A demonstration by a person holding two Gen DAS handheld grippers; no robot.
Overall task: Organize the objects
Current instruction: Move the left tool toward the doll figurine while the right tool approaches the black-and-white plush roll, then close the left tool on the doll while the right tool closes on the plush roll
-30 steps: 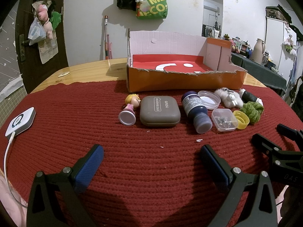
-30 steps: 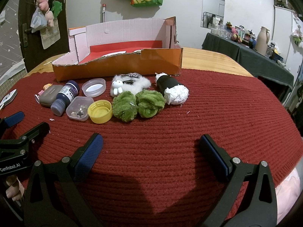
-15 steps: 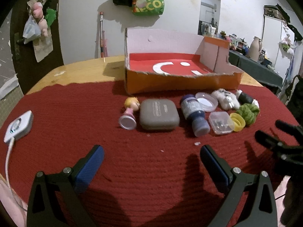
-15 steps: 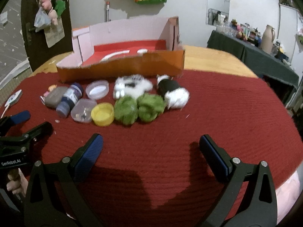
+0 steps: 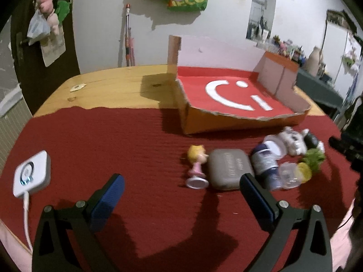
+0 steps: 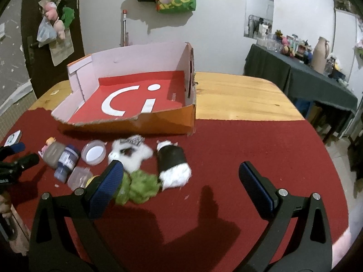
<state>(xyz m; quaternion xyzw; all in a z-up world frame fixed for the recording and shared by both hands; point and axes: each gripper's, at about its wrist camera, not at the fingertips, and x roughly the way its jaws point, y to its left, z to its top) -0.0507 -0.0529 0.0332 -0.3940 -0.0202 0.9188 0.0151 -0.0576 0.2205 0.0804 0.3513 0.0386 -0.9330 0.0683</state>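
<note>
Both grippers hung above the red knitted mat (image 5: 136, 140), empty. The left gripper (image 5: 181, 196) had its blue-padded fingers spread wide, nothing between them; the right gripper (image 6: 180, 182) likewise stood released with nothing held.

The cardboard box (image 6: 158, 125) sat at the far edge of the mat, partly on the bare wooden table (image 6: 238, 95). It was open-topped with a red floor and a torn, low front wall; its long axis ran across the table.

In front of the box, the objects lay in a loose row on the mat:
- Blonde doll figurine (image 5: 197, 165), on its side, head toward the box, round base toward the left camera.
- Grey case (image 5: 230, 168), lying flat, touching the figurine.
- Dark blue bottle (image 6: 66, 162), on its side, long axis running roughly from box to camera, cap end nearer the camera.
- Round clear lid (image 6: 93, 152), flat, just beside the bottle.
- Small clear container (image 6: 78, 176) and yellow cap (image 5: 303, 172), close together near the bottle's cap end.
- White plush toy (image 6: 130, 153), blurred.
- Green fuzzy ball (image 6: 140, 187), just behind the right gripper's left finger in the right wrist view.
- Black-and-white plush (image 6: 173, 164), long axis running box to camera, white end nearer the camera.

A white device with cable (image 5: 31, 175) lay on the mat well apart, to the left.
</note>
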